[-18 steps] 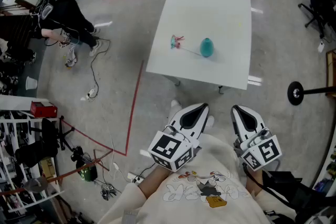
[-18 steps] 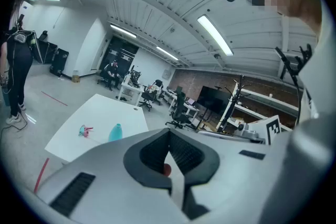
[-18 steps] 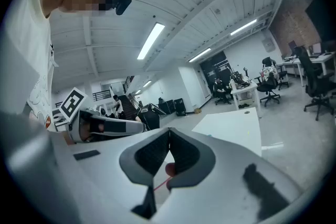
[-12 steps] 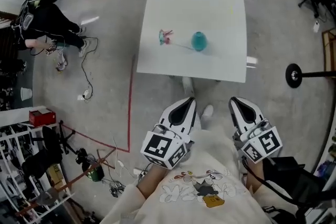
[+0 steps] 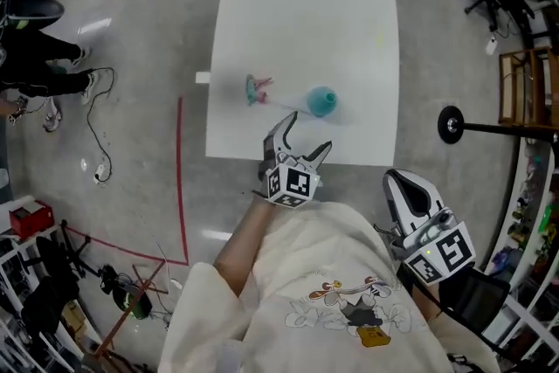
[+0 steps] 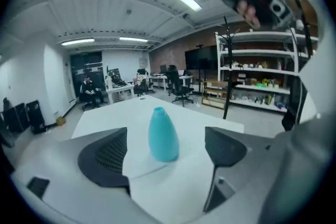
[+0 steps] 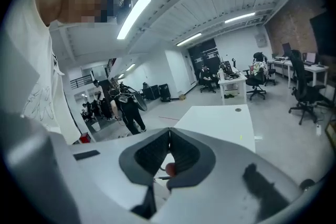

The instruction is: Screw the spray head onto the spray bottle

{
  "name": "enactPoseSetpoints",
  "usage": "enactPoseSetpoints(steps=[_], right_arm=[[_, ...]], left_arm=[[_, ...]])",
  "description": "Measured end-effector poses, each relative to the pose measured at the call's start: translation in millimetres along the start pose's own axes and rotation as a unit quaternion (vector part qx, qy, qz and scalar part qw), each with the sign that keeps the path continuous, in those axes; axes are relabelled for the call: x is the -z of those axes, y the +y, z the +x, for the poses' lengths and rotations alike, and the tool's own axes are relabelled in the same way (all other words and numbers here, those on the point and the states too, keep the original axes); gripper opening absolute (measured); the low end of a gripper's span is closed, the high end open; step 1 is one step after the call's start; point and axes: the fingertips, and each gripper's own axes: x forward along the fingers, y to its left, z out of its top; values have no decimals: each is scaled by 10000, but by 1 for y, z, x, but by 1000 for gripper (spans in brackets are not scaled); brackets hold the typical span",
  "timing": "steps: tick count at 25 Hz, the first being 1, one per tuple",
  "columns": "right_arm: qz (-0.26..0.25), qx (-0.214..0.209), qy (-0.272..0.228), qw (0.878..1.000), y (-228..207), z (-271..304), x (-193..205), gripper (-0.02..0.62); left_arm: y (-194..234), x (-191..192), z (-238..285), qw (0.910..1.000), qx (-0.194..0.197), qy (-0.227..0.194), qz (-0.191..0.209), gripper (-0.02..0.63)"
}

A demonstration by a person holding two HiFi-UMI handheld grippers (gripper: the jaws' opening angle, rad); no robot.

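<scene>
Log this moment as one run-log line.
left gripper: open, facing spray bottle | right gripper: shut, empty | spray bottle: upright on table | spray head: separate, beside it

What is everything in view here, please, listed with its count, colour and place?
table: one, white, mid-floor.
spray bottle: one, teal, upright on the table's near part.
spray head: one, pink and teal, lying left of the bottle.
floor tape: red lines, left of the table.
stand base: one, black, right of the table.
left gripper: open, at the table's near edge, facing the bottle.
right gripper: shut, by the person's body.
</scene>
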Motion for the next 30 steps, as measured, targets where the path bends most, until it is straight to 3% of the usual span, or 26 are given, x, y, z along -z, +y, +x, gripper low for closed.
enactPoseSetpoints(steps=[2,5,11,14,16,17,22,30], right_arm=[[-15,190,23,9998,-2,23,-16,6],[191,514,90,9985,-13,42,-18,6],[567,642,158,9962,-26,48,-16,6],[564,613,71,9965,-30,49,-23,6],[532,615,31,9967,-35,45,-27,6],[523,620,13,9967,-39,42,-27,6],[452,567,-76,9973,-52,35,-31,6],[-82,139,-120,9998,-83,61,-41,6]], left_arm=[[30,19,39,9993,154,26,331,453],[48,29,86,9976,508,-62,459,472],[18,28,139,9884,1250,96,854,479],[6,38,151,9836,1435,333,1040,477],[1,40,155,9824,1431,449,1118,470],[-1,38,155,9825,1406,461,1135,419],[-6,21,149,9853,1316,369,1021,413],[19,-66,93,9954,734,-370,487,407]])
